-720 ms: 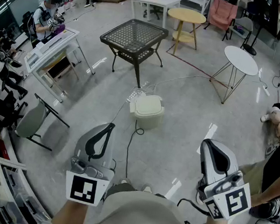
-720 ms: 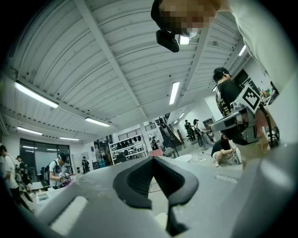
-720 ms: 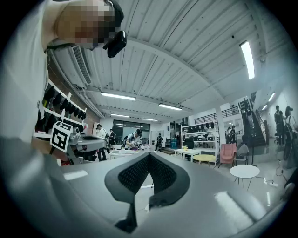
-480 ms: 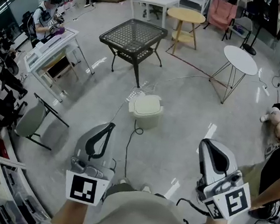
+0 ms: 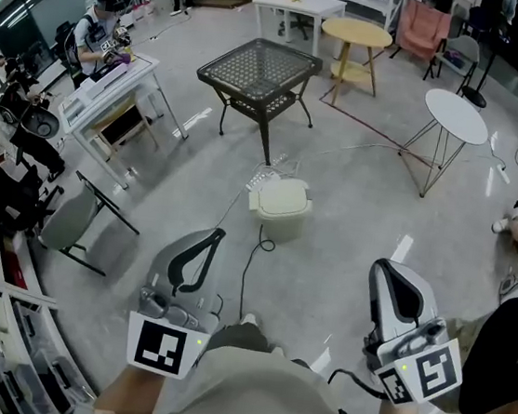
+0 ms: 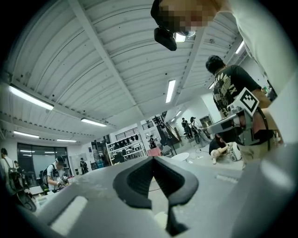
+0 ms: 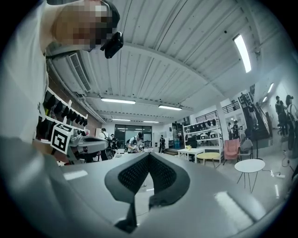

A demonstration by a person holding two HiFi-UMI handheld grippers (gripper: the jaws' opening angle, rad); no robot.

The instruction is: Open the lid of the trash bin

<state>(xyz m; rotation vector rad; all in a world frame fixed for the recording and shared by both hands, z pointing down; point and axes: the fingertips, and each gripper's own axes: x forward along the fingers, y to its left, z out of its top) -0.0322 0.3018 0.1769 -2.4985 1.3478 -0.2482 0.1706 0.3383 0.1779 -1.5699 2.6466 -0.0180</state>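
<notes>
The trash bin (image 5: 280,204) is a small cream box with its lid down, standing on the grey floor ahead of me in the head view. Both grippers are held low and well short of it. My left gripper (image 5: 215,234) points toward the bin from the lower left, its jaws closed tip to tip on nothing. My right gripper (image 5: 386,264) is at the lower right, also shut and empty. Both gripper views look upward at the ceiling: the left gripper (image 6: 152,159) and the right gripper (image 7: 149,154) show touching tips, and the bin is hidden in both.
A black cable (image 5: 250,264) runs along the floor from the bin toward me. A black mesh table (image 5: 259,68) stands behind the bin, a white round table (image 5: 456,114) to the right, a folding chair (image 5: 74,221) to the left. A person (image 5: 506,368) stands close on my right.
The head view has shifted a little, so the bin and tables sit slightly lower and to the right. Both grippers stay shut and have hardly moved.
</notes>
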